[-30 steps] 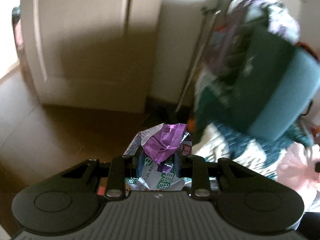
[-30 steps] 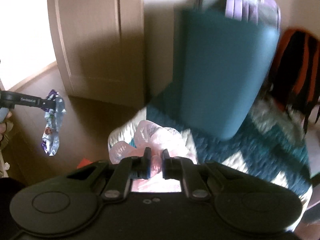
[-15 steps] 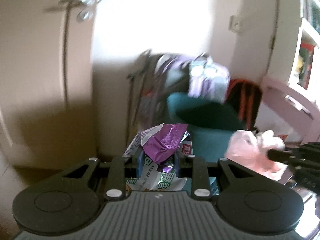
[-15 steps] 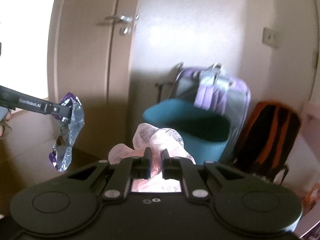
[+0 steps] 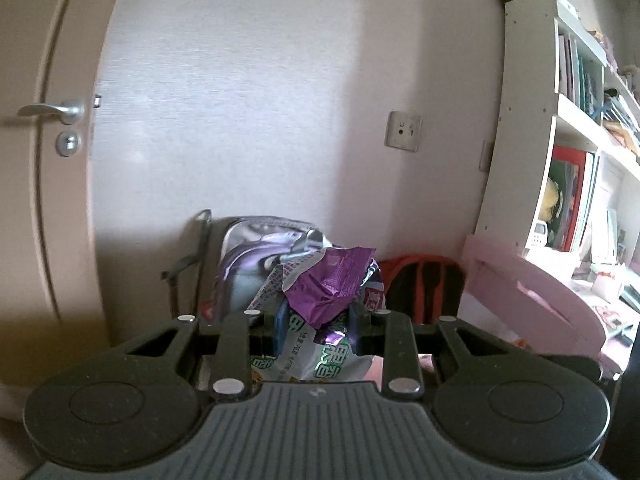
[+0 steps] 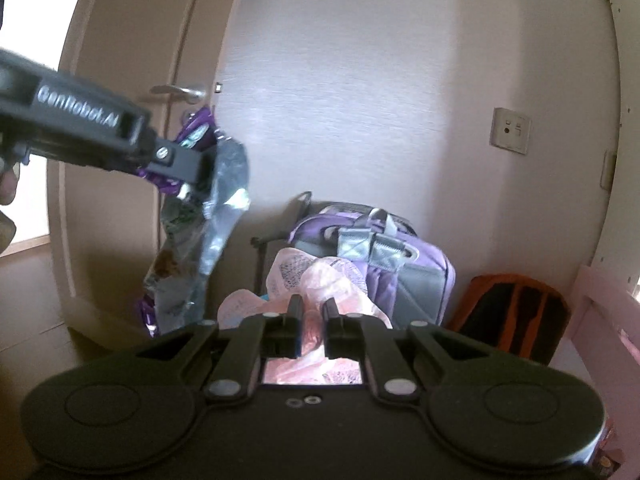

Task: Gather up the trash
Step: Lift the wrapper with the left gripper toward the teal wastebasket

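Both claws have risen since a second ago: the floor and teal bin that filled the earlier views are gone, and the wall now faces each camera. Nearest in the left view, the left claw [image 5: 320, 320] is clenched on a bundle of crumpled snack wrappers [image 5: 328, 292], purple foil on top, green-printed packet beneath. In the right view, the right claw [image 6: 312, 320] is pinched nearly closed on a thin pink plastic bag [image 6: 320, 284]. To its left, the left claw reaches in with the wrappers dangling [image 6: 208, 216]. Farther off, a purple backpack [image 6: 384, 256] leans against the wall, an orange and black bag [image 6: 516, 312] to its right, a door [image 5: 44, 160] far left and a bookshelf [image 5: 576, 128] far right. No bin shows now. To carry well, it seems wise to keep both grips firm and level, since foil hangs loose and could snag or slip.
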`<control>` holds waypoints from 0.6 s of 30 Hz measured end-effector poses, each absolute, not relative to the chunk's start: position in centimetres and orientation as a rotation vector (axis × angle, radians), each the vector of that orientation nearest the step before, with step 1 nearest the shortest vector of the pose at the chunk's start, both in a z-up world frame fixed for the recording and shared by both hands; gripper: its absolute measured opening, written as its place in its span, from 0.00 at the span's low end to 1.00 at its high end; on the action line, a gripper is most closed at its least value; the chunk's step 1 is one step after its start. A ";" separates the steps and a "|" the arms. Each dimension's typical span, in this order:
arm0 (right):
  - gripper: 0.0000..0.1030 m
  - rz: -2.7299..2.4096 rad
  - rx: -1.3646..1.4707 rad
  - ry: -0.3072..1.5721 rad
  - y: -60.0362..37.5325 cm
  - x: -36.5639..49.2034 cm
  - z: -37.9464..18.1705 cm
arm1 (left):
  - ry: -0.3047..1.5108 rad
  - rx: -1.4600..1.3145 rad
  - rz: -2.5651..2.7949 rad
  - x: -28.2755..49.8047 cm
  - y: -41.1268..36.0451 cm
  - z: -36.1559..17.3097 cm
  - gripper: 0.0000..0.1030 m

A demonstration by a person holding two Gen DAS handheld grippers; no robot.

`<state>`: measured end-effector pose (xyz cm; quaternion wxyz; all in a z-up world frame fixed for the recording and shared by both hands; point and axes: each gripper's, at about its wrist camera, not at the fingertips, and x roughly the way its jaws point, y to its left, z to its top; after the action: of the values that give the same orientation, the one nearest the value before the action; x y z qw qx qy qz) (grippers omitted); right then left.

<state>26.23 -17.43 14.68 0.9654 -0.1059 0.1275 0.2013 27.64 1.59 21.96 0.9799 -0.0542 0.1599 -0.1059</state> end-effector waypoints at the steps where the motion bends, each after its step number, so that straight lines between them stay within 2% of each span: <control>1: 0.08 0.403 -0.216 0.259 -17.4 27.0 14.6 | 0.327 -0.112 -0.213 28.4 1.3 21.9 0.28; 18: 0.07 0.445 -0.231 0.413 -15.7 37.1 8.5 | 0.532 -0.103 -0.173 39.9 0.1 11.6 0.28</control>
<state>37.07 -15.67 8.46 0.9478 -0.1133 0.2027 0.2185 39.87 0.06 11.62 0.9598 -0.0508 0.2626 -0.0853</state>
